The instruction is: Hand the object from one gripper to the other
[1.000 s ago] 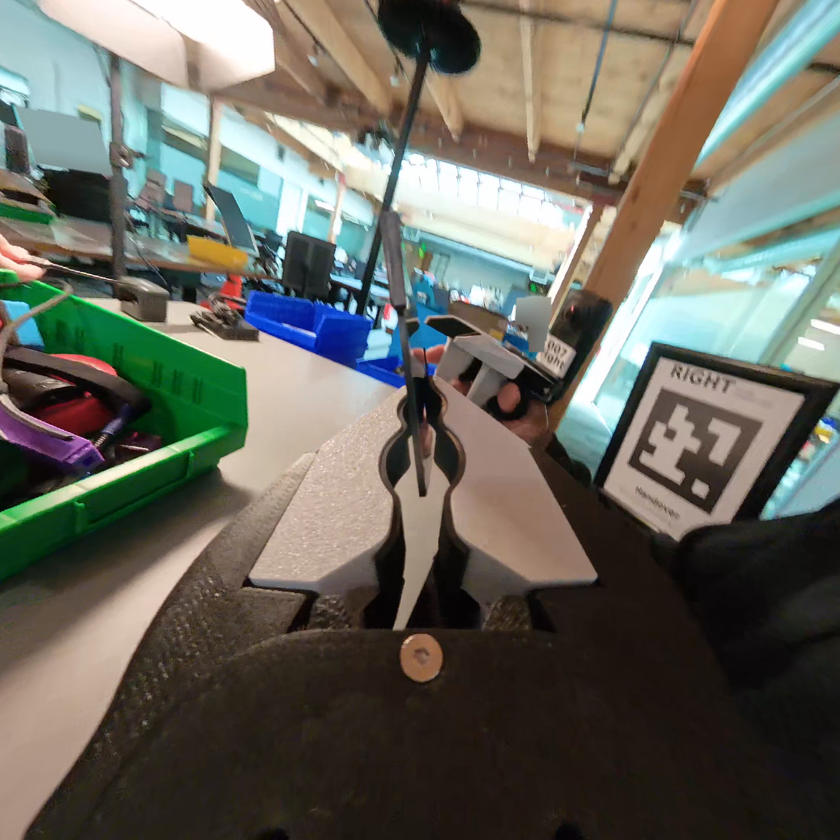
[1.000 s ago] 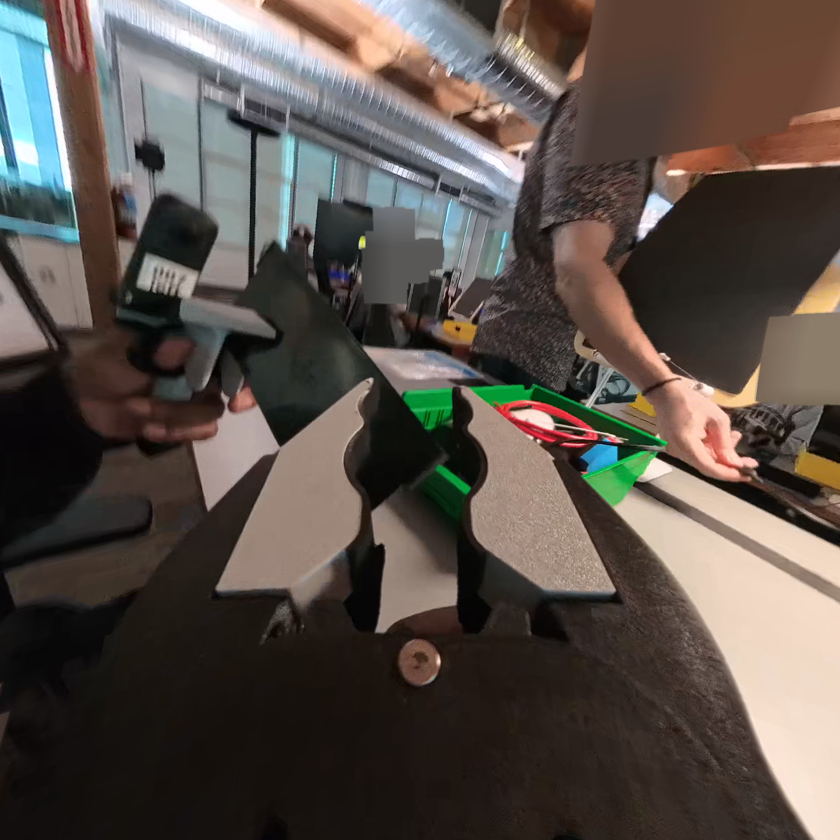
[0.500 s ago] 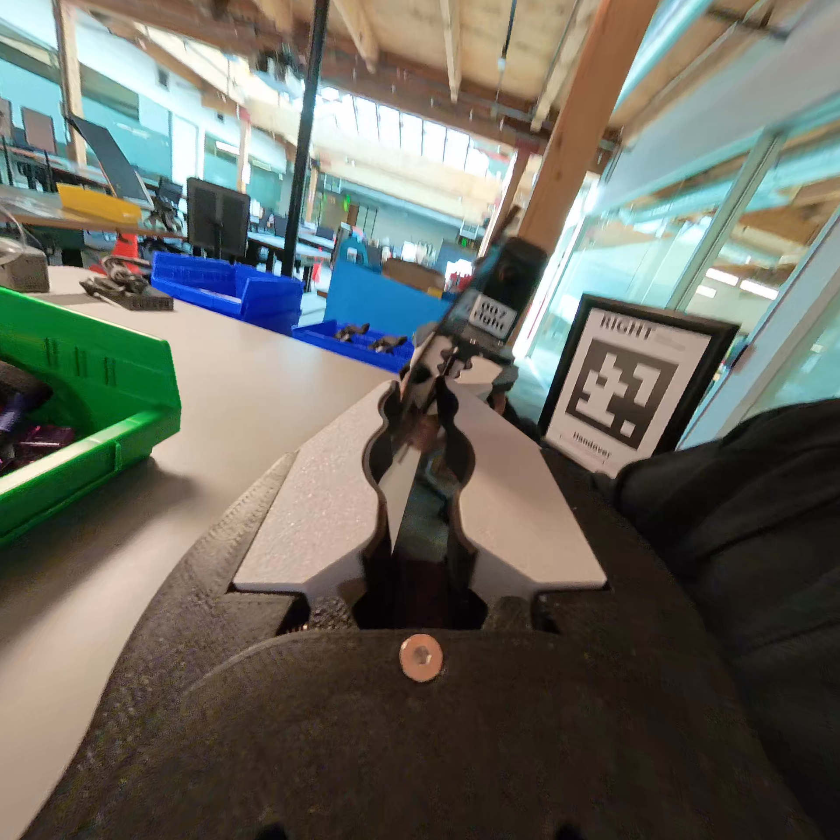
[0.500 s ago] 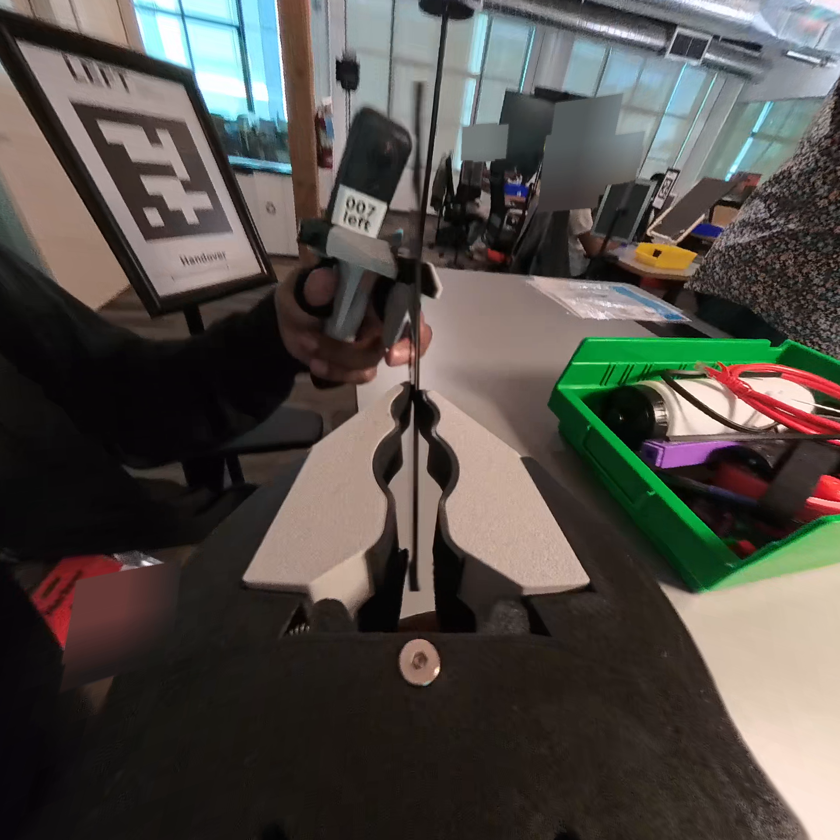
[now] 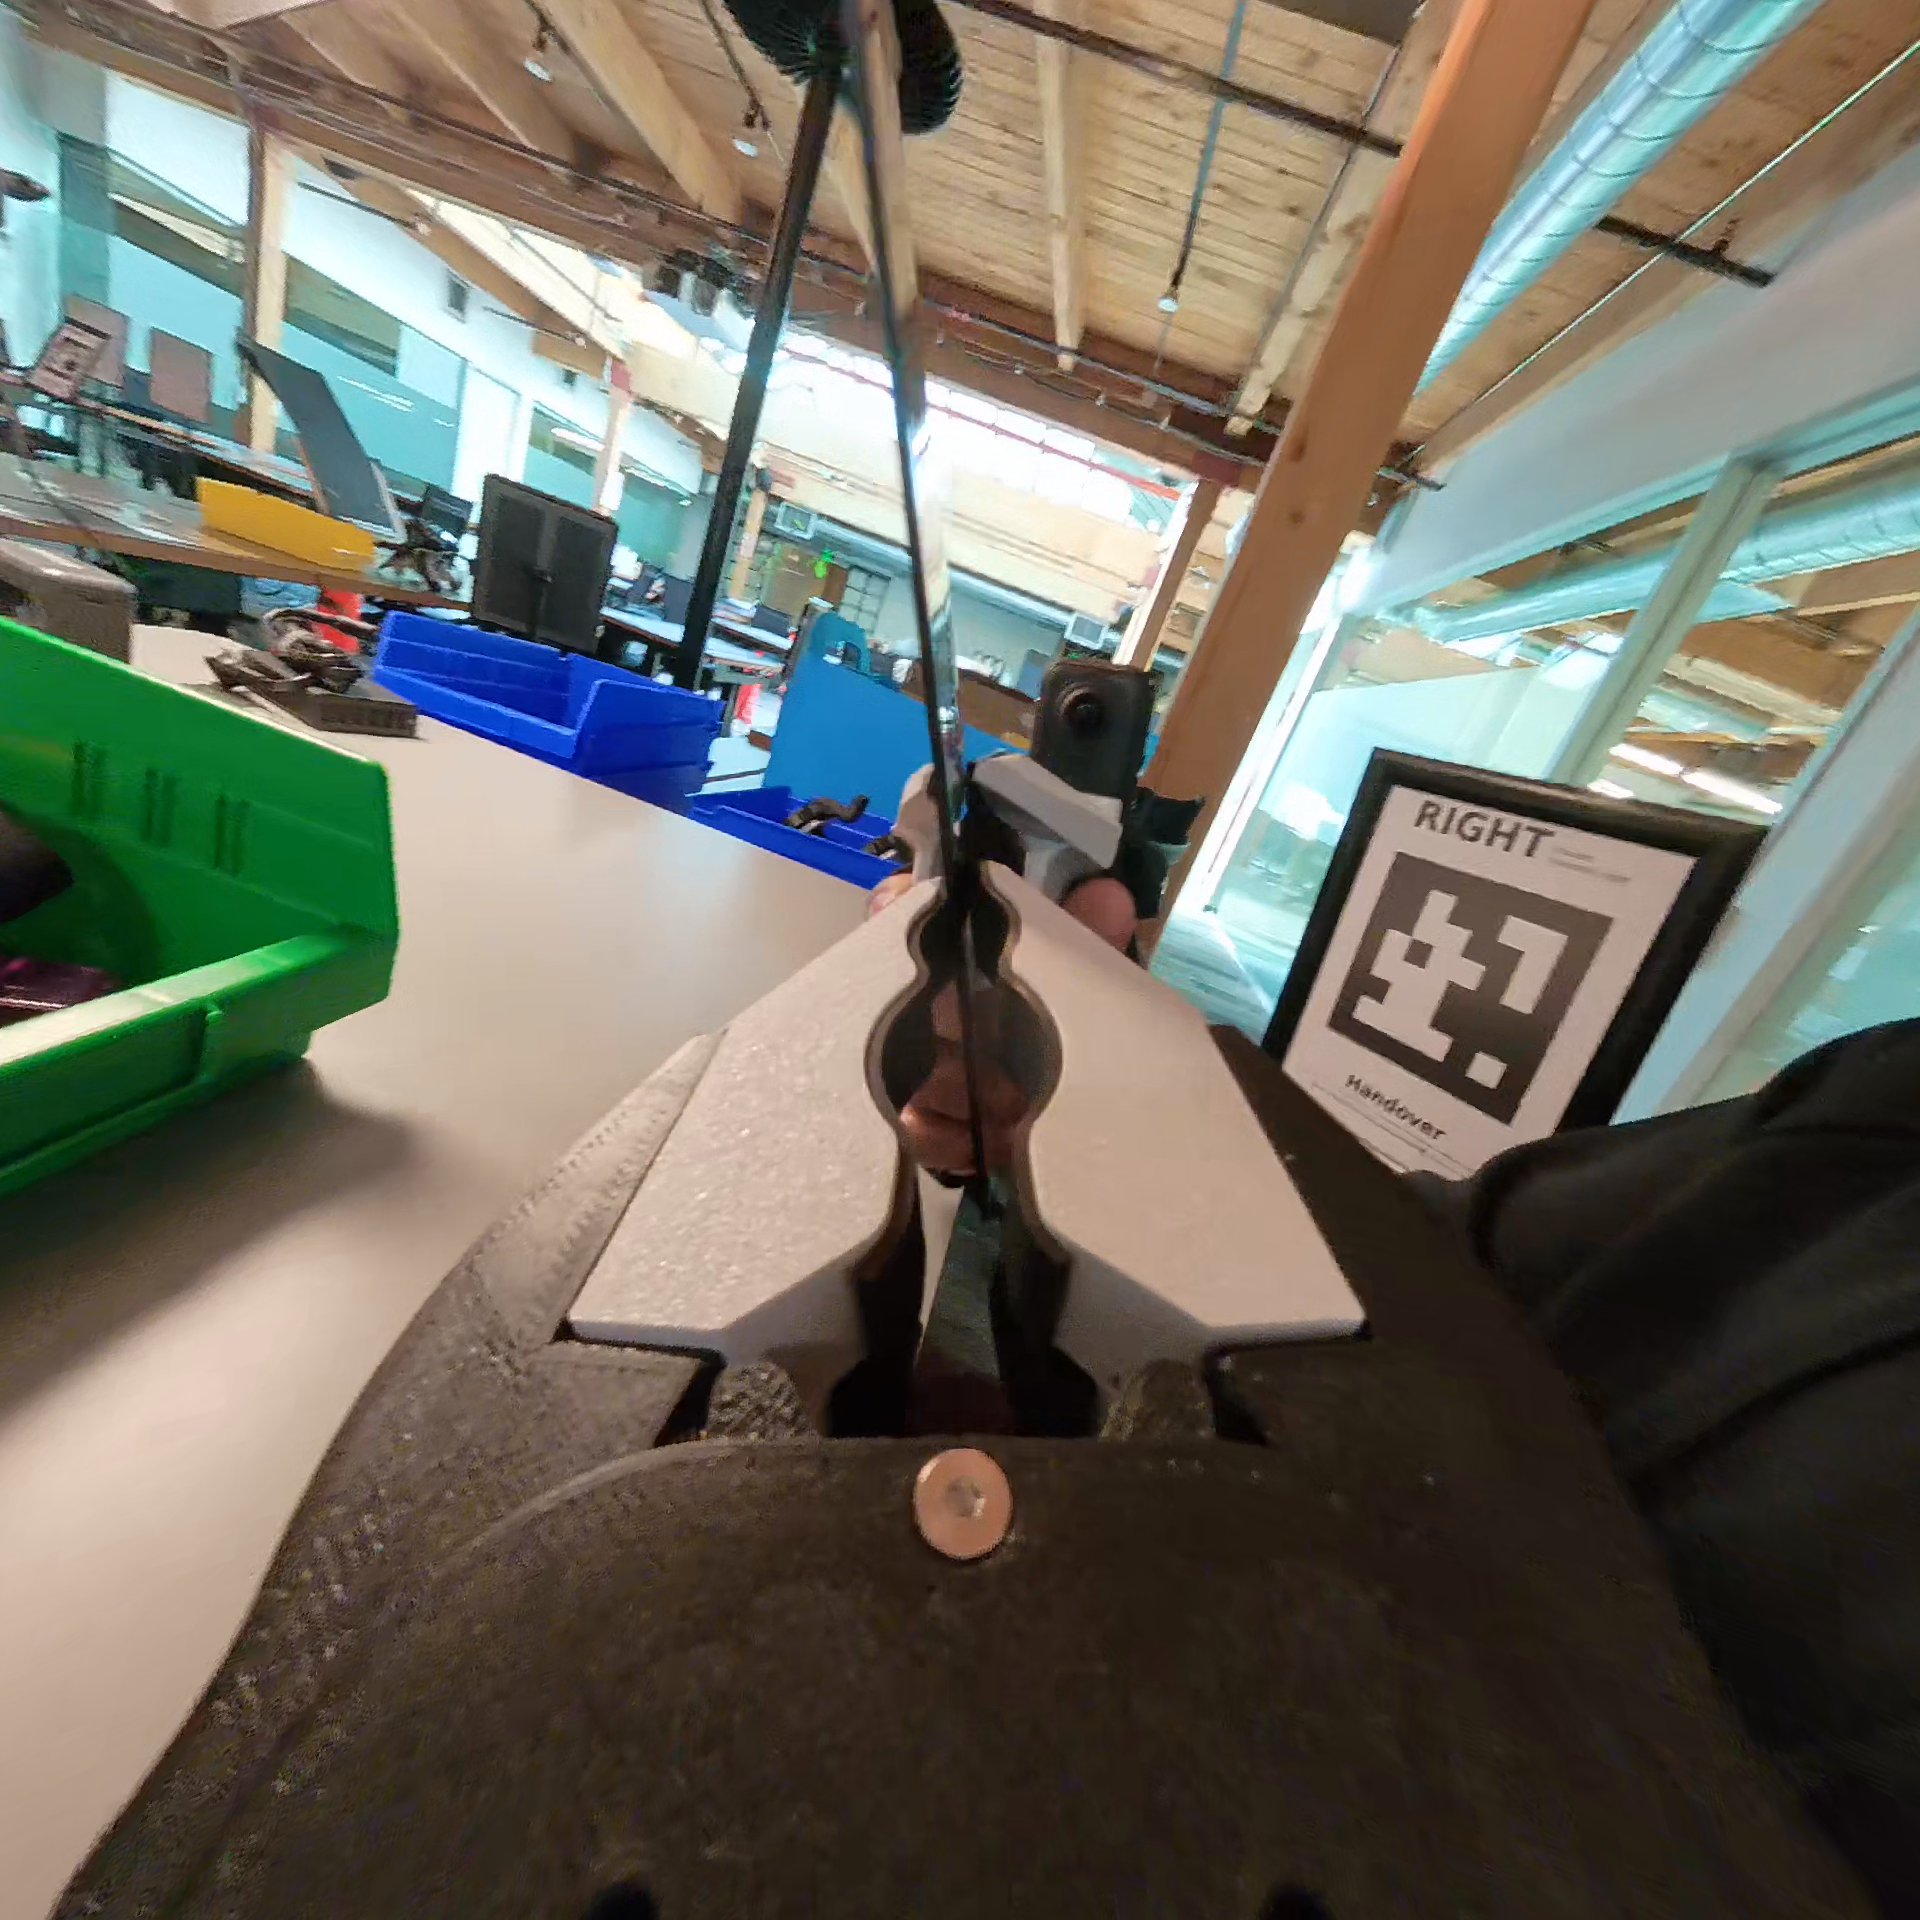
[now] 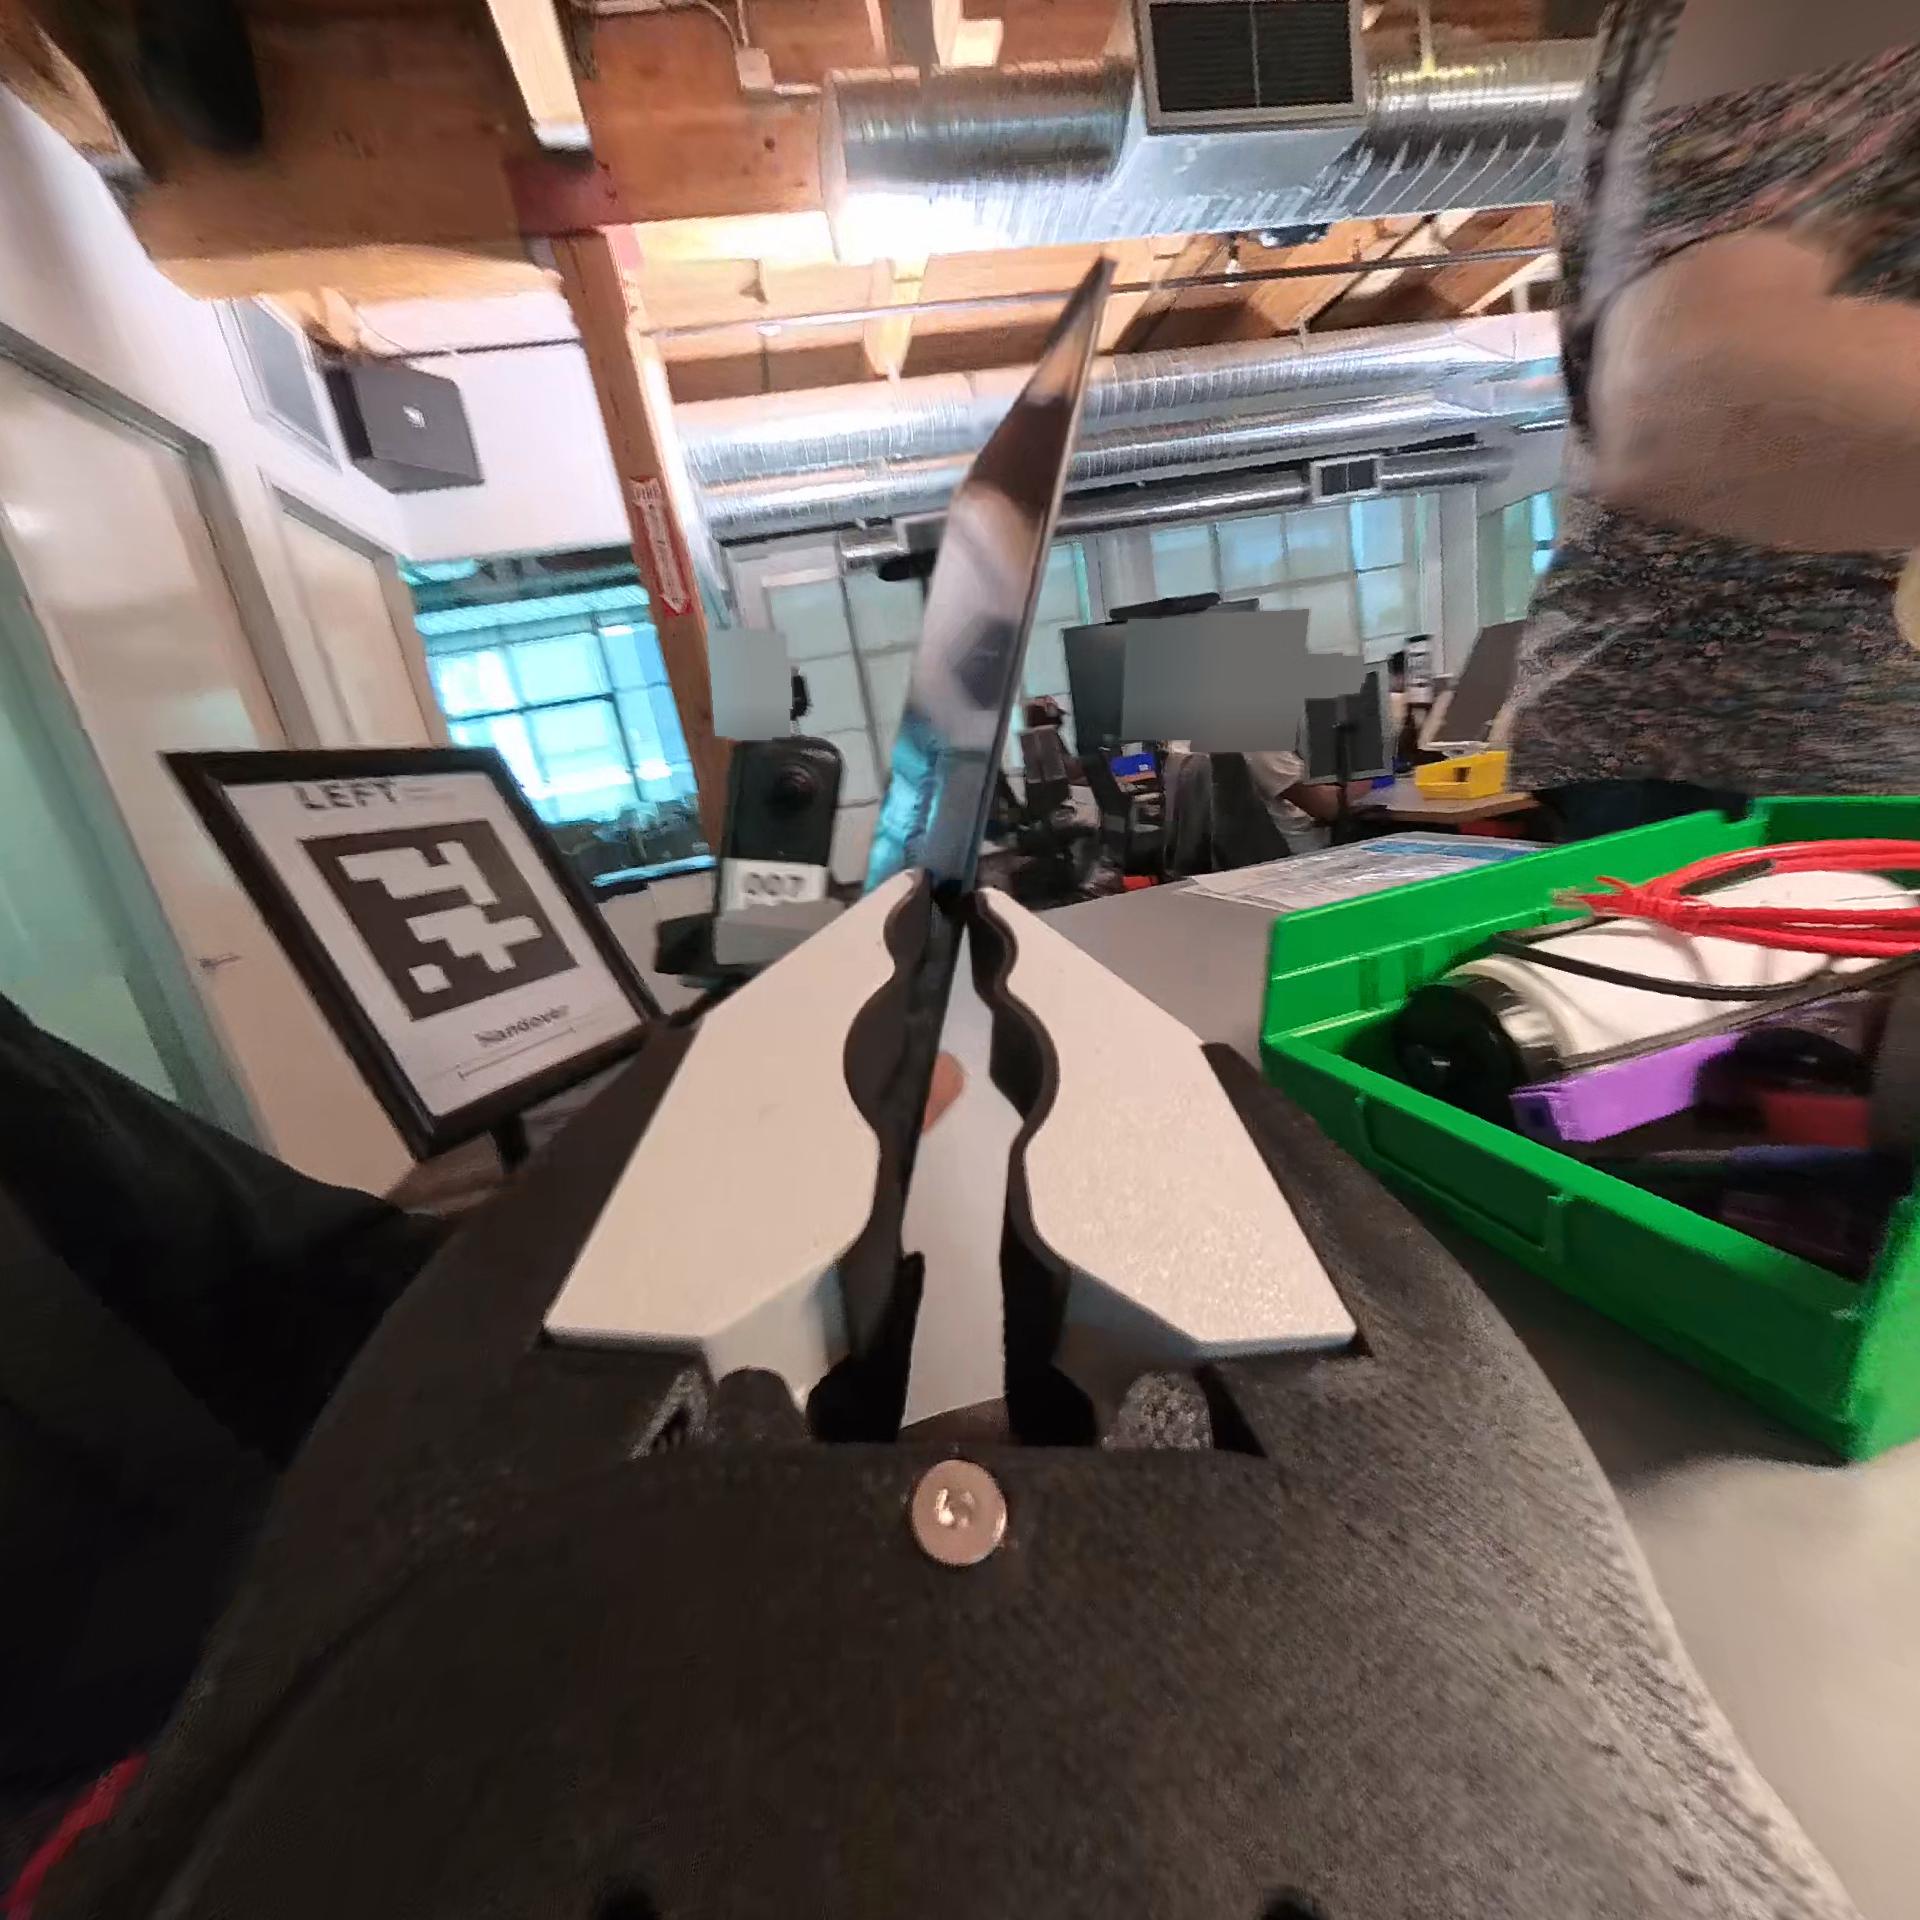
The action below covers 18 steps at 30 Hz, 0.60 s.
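Note:
A thin, glossy black sheet point(image 5: 914, 499) stands edge-on, rising from between my left gripper's point(image 5: 961, 899) fingertips toward the ceiling. My left gripper is shut on it. In the right wrist view the same sheet point(image 6: 987, 644) leans up and to the right, and my right gripper point(image 6: 945, 894) is shut on its lower part. The two grippers face each other closely across the sheet. The right gripper point(image 5: 1039, 831), held in a hand, shows just behind the sheet in the left wrist view. The left gripper point(image 6: 769, 914) shows behind it in the right wrist view.
A green bin point(image 5: 208, 831) of tools and cables point(image 6: 1558, 1195) sits on the grey table point(image 5: 520, 935). Blue bins point(image 5: 540, 707) stand at the table's far edge. Framed marker signs point(image 5: 1475, 956) point(image 6: 416, 914) stand behind each gripper. A person point(image 6: 1714, 623) stands by the bin.
The right gripper came up to the sheet held by the left and closed on it. Both grippers now grip it and have tilted upward, so the sheet points at the ceiling.

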Tool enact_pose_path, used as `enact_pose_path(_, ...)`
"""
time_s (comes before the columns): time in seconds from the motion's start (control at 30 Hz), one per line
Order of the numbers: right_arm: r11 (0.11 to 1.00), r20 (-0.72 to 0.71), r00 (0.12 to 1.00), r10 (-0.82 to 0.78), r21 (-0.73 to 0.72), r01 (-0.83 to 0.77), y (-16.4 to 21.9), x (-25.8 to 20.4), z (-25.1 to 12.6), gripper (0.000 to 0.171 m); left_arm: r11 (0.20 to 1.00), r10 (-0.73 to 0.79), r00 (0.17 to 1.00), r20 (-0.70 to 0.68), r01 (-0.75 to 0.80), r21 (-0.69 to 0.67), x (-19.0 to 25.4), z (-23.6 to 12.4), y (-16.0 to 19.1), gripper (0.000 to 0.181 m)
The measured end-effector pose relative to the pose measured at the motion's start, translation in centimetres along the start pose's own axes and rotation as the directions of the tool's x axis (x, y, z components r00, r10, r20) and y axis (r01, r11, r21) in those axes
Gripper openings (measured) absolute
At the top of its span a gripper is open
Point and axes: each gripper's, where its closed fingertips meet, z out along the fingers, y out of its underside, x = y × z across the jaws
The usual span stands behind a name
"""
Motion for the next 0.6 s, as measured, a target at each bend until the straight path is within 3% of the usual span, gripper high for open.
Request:
enact_pose_path(0.1, 0.993, -0.075, 0.991, -0.112, -0.032, 0.109, -1.4, 0.6, -1.1, 0.024, 0.989, 0.082, 0.996, 0.038, -0.077, -0.125, 0.4, -0.3, 0.7, 0.002)
enact_pose_path(0.2, 0.986, -0.056, 0.988, -0.143, -0.091, 0.137, -2.2, -0.2, -1.7, 0.036, 0.953, 0.128, 0.992, -0.023, -0.129, -0.274, 1.9, -0.5, 2.3, 0.002)
enact_pose_path(0.23, 0.986, -0.032, 0.99, -0.137, -0.101, 0.133, -2.2, -0.8, -1.6, 0.035, 0.945, 0.13, 0.991, -0.038, -0.136, -0.298, 2.3, -0.6, 2.7, 0.002)
enact_pose_path(0.3, 0.986, 0.031, 0.991, -0.129, -0.106, 0.132, -1.8, -2.1, -1.3, 0.013, 0.933, 0.113, 0.991, -0.065, -0.128, -0.337, 2.8, -0.5, 3.4, 0.002)
enact_pose_path(0.37, 0.991, 0.047, 0.993, -0.109, -0.071, 0.112, -2.2, -2.5, -1.0, 0.005, 0.936, 0.106, 0.993, -0.053, -0.118, -0.332, 2.5, -0.3, 3.6, 0.004)
enact_pose_path(0.53, 0.987, 0.032, 0.997, -0.069, 0.147, 0.064, -4.7, -2.6, -1.3, 0.002, 0.975, -0.044, 0.999, -0.022, 0.039, -0.217, 0.6, -0.1, 2.8, 0.054)
enact_pose_path(0.6, 0.962, 0.031, 0.999, -0.044, 0.27, 0.034, -6.2, -2.6, -1.9, 0.002, 0.975, -0.117, 0.993, -0.027, 0.11, -0.196, -0.1, 0.3, 3.3, 0.063)
